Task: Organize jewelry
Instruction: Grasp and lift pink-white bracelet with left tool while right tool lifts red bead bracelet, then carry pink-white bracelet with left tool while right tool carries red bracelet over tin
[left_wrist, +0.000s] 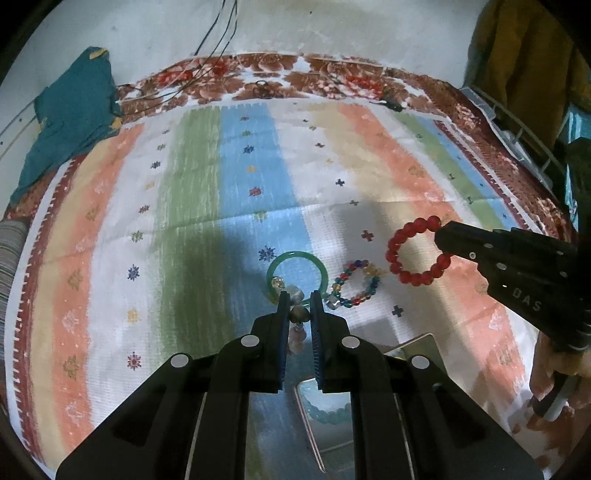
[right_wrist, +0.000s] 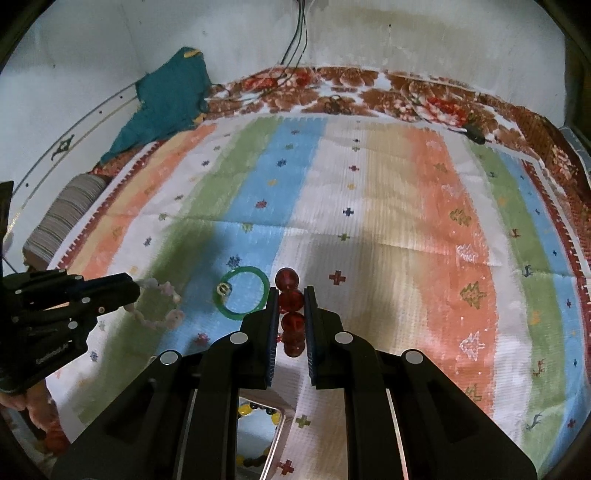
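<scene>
Both tools loaded. Left tool (left_wrist: 298, 301): jaws nearly together, clamped on a pale pinkish bead bracelet (right_wrist: 159, 304); its own camera only shows a few beads pinched between the pads, while the right wrist view shows the loop hanging off the tip, clear of the cloth. Right tool (right_wrist: 290, 299): jaws nearly together, clamped on a red bead bracelet (left_wrist: 417, 251), loop dangling free in the left view, edge-on between the pads in its own view. Outward from there: a green bangle (left_wrist: 297, 275) with a small charm lies flat on the striped bedspread (left_wrist: 207, 177), and a multicolour bead bracelet (left_wrist: 356, 282) sits just beside it, to its right in the left view. Near edge, under each tool, a shiny tray: the one below the left tool (left_wrist: 325, 417) shows a turquoise bead bracelet in it, the one below the right tool (right_wrist: 258, 424) shows yellow and dark beads. Progress, my read: a few pieces already sorted into trays, two in hand still to be placed, bangle and multicolour bracelet left on the bed. Roughly mid-task. Which tray each held piece belongs in, can't tell.
</scene>
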